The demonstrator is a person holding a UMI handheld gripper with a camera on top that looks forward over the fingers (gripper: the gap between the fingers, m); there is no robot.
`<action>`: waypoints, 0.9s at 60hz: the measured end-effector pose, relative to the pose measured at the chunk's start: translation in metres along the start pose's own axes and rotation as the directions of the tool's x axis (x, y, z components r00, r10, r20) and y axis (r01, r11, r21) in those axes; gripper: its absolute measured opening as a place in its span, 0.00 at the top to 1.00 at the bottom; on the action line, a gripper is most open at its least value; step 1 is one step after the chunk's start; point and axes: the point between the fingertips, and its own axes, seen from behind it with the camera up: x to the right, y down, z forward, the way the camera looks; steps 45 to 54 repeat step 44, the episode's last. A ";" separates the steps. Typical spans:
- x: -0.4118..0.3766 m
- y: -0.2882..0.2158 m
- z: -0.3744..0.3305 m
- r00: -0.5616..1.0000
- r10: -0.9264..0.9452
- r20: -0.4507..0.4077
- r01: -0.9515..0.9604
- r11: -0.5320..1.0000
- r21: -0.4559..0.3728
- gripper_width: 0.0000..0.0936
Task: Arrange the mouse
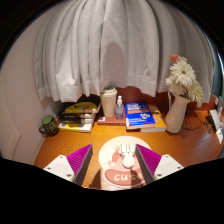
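Observation:
A small white mouse [127, 153] with rabbit-like ears lies on a round pink-and-white mouse pad [107, 168] marked "cute", on the wooden desk [60, 148]. My gripper [114, 150] is open, its magenta-padded fingers [82, 160] low over the pad. The mouse stands between them, close to the right finger and with a wide gap to the left one. The pad's near edge is hidden below the fingers.
Along the back of the desk stand a stack of books [78, 116], a beige cup [108, 102], a small bottle [120, 106] and blue books [141, 116]. A white vase of flowers [179, 98] is at the right, a dark jar [48, 125] at the left. White curtains [110, 45] hang behind.

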 end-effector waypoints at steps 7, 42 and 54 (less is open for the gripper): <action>-0.017 -0.008 -0.045 0.999 -0.030 -0.010 0.031 0.999 0.040 0.07; -0.040 0.036 -0.139 0.999 0.040 0.010 -0.041 0.999 0.014 0.09; -0.037 0.037 -0.141 0.999 0.040 0.010 -0.041 0.999 0.019 0.09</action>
